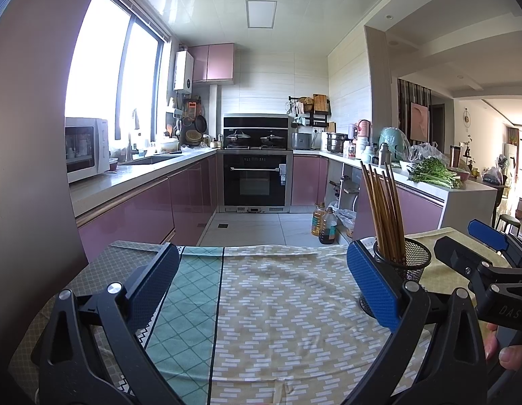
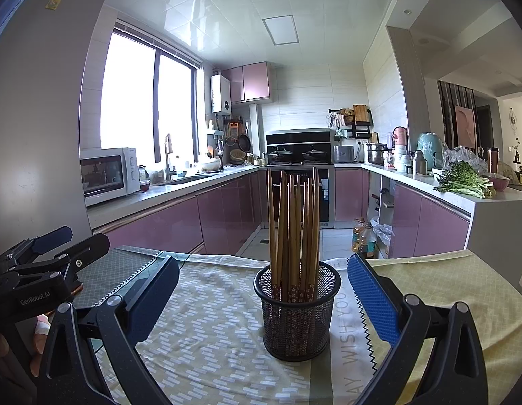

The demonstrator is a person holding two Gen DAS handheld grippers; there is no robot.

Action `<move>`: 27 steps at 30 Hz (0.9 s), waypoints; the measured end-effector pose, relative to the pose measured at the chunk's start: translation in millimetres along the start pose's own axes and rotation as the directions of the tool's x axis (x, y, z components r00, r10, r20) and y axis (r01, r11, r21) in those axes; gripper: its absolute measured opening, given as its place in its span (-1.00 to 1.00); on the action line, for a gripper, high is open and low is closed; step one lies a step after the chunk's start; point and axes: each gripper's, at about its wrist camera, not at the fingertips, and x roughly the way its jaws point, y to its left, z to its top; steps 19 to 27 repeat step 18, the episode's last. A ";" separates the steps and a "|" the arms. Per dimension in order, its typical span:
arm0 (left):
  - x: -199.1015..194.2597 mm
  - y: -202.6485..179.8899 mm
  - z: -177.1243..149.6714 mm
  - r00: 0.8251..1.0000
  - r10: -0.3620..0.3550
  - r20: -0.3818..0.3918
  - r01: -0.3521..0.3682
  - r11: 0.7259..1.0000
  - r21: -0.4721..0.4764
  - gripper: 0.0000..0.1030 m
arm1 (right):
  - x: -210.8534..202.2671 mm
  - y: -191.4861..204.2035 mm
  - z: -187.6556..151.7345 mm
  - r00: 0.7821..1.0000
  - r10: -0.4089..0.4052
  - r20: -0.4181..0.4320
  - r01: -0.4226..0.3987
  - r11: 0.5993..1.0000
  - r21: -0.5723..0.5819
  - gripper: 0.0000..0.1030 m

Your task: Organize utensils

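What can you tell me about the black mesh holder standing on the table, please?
The black mesh holder is a round cup of what looks like wire mesh with a solid rim, standing upright on the patterned tablecloth. It holds a bundle of brown chopsticks, patterned ends down. It sits between the right gripper fingers, which are open and not touching it.
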 end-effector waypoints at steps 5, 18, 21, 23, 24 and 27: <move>-0.4 0.1 -1.0 1.000 0.015 0.003 -0.015 1.000 0.001 0.90 | -0.3 0.0 0.0 1.000 0.002 0.001 -0.002 1.000 0.001 0.88; 38.0 31.8 -12.2 0.975 0.053 -0.214 -0.063 0.997 -0.040 0.90 | 30.0 -74.7 -16.4 0.951 -0.169 -0.260 0.169 0.985 -0.023 0.88; 38.0 31.8 -12.2 0.975 0.053 -0.214 -0.063 0.997 -0.040 0.90 | 30.0 -74.7 -16.4 0.951 -0.169 -0.260 0.169 0.985 -0.023 0.88; 38.0 31.8 -12.2 0.975 0.053 -0.214 -0.063 0.997 -0.040 0.90 | 30.0 -74.7 -16.4 0.951 -0.169 -0.260 0.169 0.985 -0.023 0.88; 38.0 31.8 -12.2 0.975 0.053 -0.214 -0.063 0.997 -0.040 0.90 | 30.0 -74.7 -16.4 0.951 -0.169 -0.260 0.169 0.985 -0.023 0.88; 38.0 31.8 -12.2 0.975 0.053 -0.214 -0.063 0.997 -0.040 0.90 | 30.0 -74.7 -16.4 0.951 -0.169 -0.260 0.169 0.985 -0.023 0.88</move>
